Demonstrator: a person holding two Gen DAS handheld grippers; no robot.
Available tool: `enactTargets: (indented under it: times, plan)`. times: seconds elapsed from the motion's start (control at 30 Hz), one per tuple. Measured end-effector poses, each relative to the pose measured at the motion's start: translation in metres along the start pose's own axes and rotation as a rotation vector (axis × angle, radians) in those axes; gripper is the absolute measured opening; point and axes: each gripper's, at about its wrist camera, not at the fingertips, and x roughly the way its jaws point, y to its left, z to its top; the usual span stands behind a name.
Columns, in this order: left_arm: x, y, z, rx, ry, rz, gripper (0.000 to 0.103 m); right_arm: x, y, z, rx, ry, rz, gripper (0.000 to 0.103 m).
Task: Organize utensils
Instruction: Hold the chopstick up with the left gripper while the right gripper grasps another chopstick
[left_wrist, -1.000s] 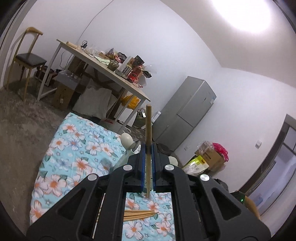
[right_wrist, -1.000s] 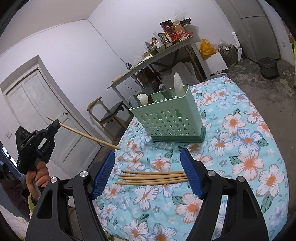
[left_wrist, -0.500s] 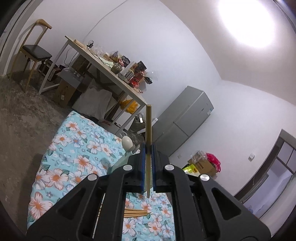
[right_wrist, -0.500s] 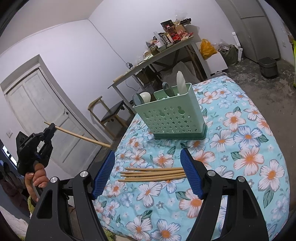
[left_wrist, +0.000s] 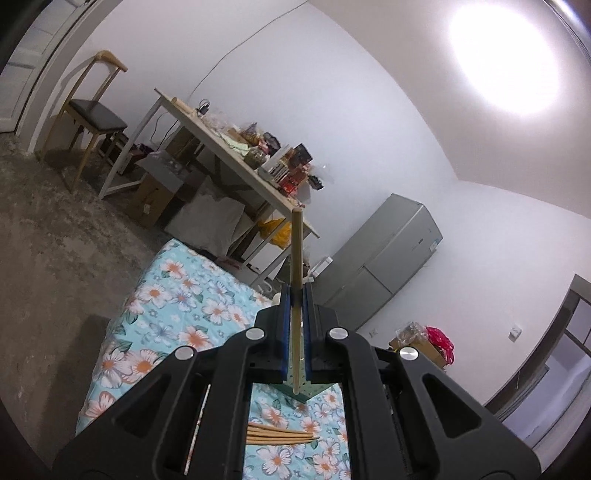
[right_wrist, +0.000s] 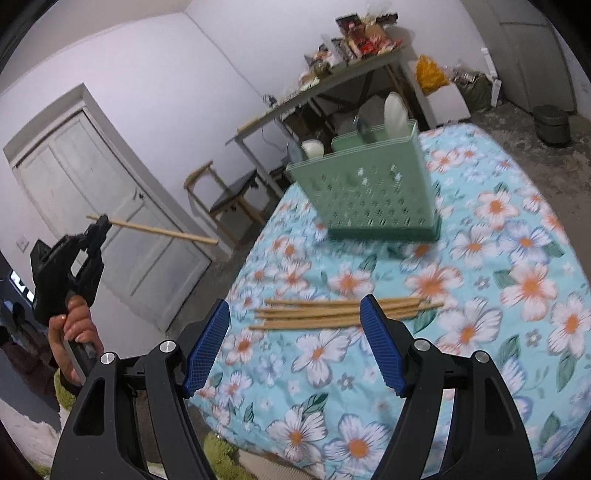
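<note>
My left gripper (left_wrist: 295, 295) is shut on one wooden chopstick (left_wrist: 296, 258), which stands upright between its blue pads. The right wrist view shows that same left gripper (right_wrist: 101, 223) off the table's left side, in a person's hand (right_wrist: 75, 325), with the chopstick (right_wrist: 162, 231) pointing right. Several more chopsticks (right_wrist: 332, 313) lie in a bundle on the floral tablecloth (right_wrist: 498, 295); they also show in the left wrist view (left_wrist: 280, 435). My right gripper (right_wrist: 295, 325) hangs open just above and in front of the bundle. Behind it stands a green perforated utensil holder (right_wrist: 373, 192) with spoons in it.
A cluttered long table (left_wrist: 236, 158), a wooden chair (left_wrist: 92, 118) and a grey fridge (left_wrist: 384, 266) stand beyond the floral table. A white door (right_wrist: 92, 206) is on the left and a small bin (right_wrist: 552, 123) on the floor at right.
My right gripper has come nearer to the chopstick bundle and lower. My left gripper with its chopstick has drifted left, away from the holder, and rolled a little.
</note>
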Motion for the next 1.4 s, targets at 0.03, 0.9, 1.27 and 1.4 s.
enactTargets:
  times: [0.03, 0.9, 1.27, 1.4]
  plan:
    - [0.001, 0.002, 0.0, 0.0, 0.003, 0.004, 0.005, 0.006, 0.002, -0.001, -0.007, 0.017, -0.001, 0.071]
    - [0.038, 0.059, 0.003, -0.048, 0.004, 0.053, 0.005, 0.184, 0.067, 0.004, -0.573, 0.328, -0.199, 0.032]
    - [0.04, 0.076, 0.005, -0.074, -0.002, 0.069, 0.005, 0.197, 0.073, 0.003, -0.667, 0.386, -0.219, 0.029]
    - [0.041, 0.078, 0.005, -0.085, -0.003, 0.075, 0.005, 0.206, 0.072, 0.008, -0.69, 0.405, -0.23, 0.029]
